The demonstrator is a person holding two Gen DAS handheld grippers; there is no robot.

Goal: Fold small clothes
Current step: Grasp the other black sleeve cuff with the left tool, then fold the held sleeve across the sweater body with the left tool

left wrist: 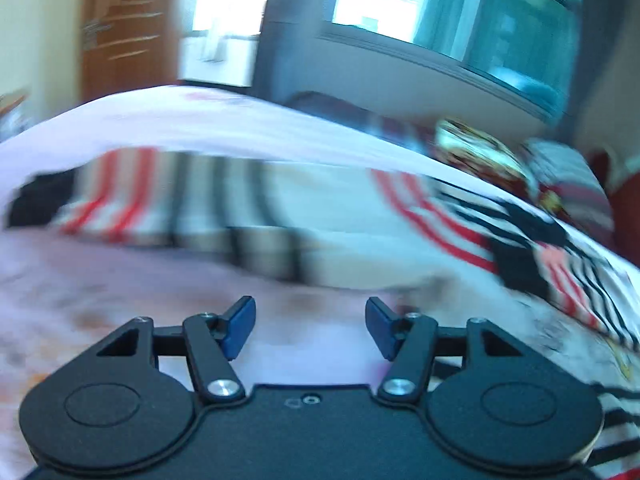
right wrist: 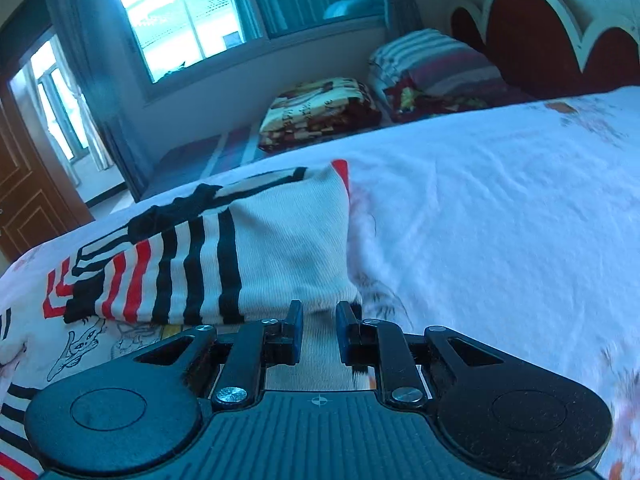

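The right gripper (right wrist: 318,320) pinches the striped garment's (right wrist: 256,256) edge, anchoring it on the bed (right wrist: 500,208), while the left gripper (left wrist: 311,326) hangs open, empty.

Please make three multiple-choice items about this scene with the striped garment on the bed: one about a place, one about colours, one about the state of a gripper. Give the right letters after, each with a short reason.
1. Where does the folded striped garment lie?
A. on the bed sheet
B. on the window sill
C. on the floor by the door

2. Which stripe colours does the garment have on its white cloth?
A. green and yellow
B. black and red
C. blue and orange

3. What is the state of the left gripper?
A. shut on the garment
B. open with nothing between its fingers
C. shut on a pillow

Answers:
1 A: the garment rests on the white bed sheet, in front of the right gripper.
2 B: black bands and red bands show on the white knit.
3 B: its blue fingertips stand apart over bare sheet.
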